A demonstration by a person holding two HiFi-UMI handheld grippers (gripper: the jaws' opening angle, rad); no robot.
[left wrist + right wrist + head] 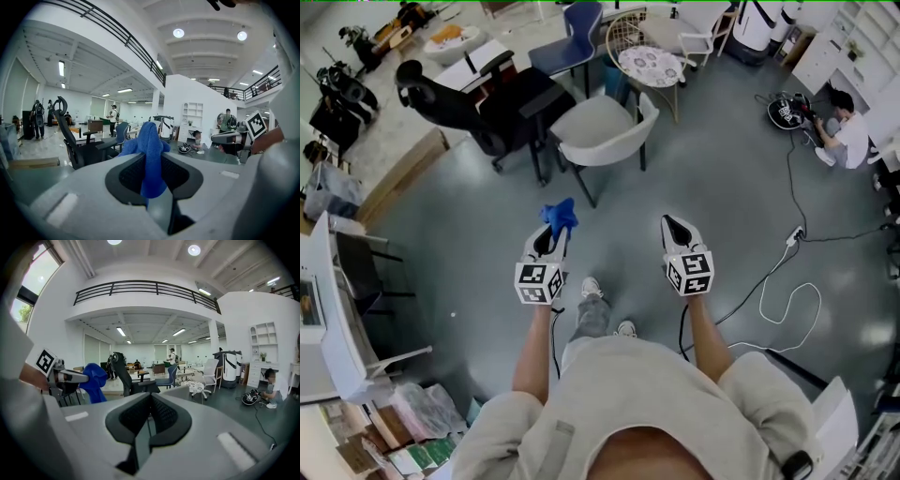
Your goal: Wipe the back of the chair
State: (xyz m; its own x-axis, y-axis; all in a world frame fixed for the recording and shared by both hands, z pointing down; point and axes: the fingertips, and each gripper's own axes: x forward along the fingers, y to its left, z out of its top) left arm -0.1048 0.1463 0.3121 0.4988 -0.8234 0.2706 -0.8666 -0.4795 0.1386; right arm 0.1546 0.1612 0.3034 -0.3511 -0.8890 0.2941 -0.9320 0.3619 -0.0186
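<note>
The left gripper (549, 242) pinches a crumpled blue cloth (560, 215) in its fingers. The right gripper (679, 232) hangs alongside, fingers closed on nothing; the pale grey armchair (602, 129) stands well ahead.

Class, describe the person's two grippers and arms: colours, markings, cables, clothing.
Left gripper and right gripper: pale grey shells, black jaw linings. Each carries a cube with black-and-white square markers and trails a dark cable. Sleeves are short, beige.
</note>
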